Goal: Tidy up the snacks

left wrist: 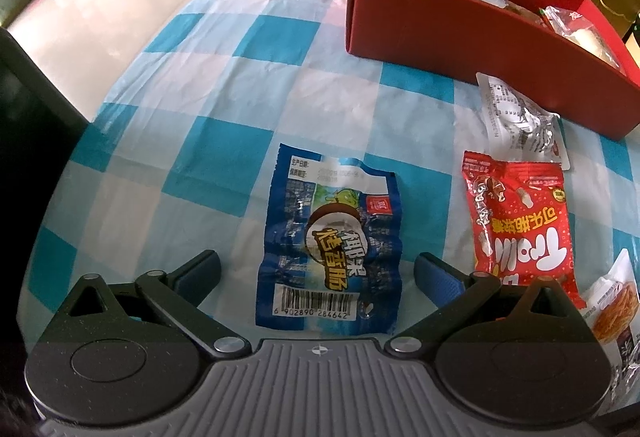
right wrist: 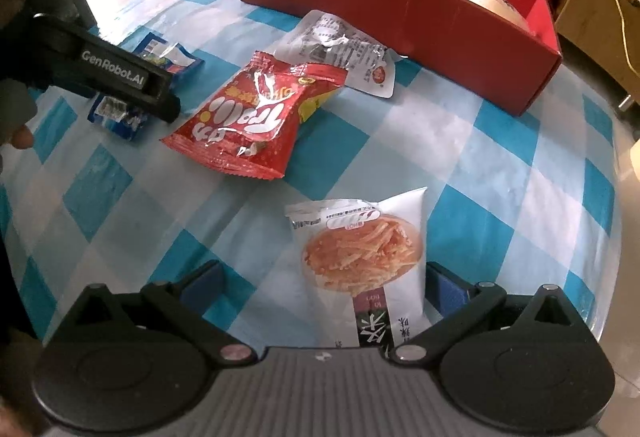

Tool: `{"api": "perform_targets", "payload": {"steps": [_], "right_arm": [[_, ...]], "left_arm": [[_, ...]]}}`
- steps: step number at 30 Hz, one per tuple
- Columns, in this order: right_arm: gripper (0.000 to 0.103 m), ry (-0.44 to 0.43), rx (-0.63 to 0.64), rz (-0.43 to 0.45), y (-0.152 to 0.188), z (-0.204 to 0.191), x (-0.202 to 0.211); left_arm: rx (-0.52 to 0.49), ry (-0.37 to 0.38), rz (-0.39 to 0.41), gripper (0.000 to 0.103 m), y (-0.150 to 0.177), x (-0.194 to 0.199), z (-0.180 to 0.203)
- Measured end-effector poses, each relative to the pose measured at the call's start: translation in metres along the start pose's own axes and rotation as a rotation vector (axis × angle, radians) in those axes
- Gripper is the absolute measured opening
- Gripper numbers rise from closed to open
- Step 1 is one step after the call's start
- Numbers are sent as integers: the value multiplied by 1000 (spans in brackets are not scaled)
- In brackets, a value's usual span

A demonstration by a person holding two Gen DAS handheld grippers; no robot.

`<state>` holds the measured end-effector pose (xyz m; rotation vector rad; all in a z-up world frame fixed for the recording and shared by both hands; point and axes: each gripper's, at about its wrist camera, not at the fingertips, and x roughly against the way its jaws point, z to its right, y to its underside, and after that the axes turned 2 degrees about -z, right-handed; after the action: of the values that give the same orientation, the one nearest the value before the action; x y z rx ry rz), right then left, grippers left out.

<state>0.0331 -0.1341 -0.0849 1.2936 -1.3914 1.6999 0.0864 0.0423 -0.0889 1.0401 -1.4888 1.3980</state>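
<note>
- Left gripper [left wrist: 318, 279]: jaws wide, nothing gripped; blue packet [left wrist: 328, 241] lies flat between them on the checked cloth [left wrist: 224, 85].
- Right gripper [right wrist: 324, 287]: jaws wide, over the white packet [right wrist: 360, 249] (contact unclear).
- Red packet [right wrist: 260, 117]: overlapping a silver packet [right wrist: 344, 49].
- Red box [right wrist: 420, 17]: behind, holding several packets.

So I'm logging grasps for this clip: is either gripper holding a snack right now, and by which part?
Nothing is held. The left gripper stands open over the blue packet, the right gripper open over the white packet; both packets lie flat on the tablecloth.
</note>
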Motion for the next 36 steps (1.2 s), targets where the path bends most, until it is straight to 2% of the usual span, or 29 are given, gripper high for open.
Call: {"api": "perform_targets", "payload": {"steps": [3,13,19,23,25,29,36], "right_arm": [[103,4,-12,22,2,0,0],[100,4,-40,-9,7,-1,3],[78,10,-75,11,15,2,14],[51,15,-141,29,16,13,20],[48,-20,-195,33,17,23,23],[46,-31,-216,36,17,27,23],[45,-51,-259,64,16,36,27]], "left_arm": [[-2,1,8,103,2,1,0],[-18,3,24,103,4,3,0],[-28,8,26,103,4,3,0],[-38,22,18,99,2,5,0],[-53,34,19,88,2,8,1],[-58,38,16,76,1,13,3],[15,83,-10,76,-3,14,-11]]}}
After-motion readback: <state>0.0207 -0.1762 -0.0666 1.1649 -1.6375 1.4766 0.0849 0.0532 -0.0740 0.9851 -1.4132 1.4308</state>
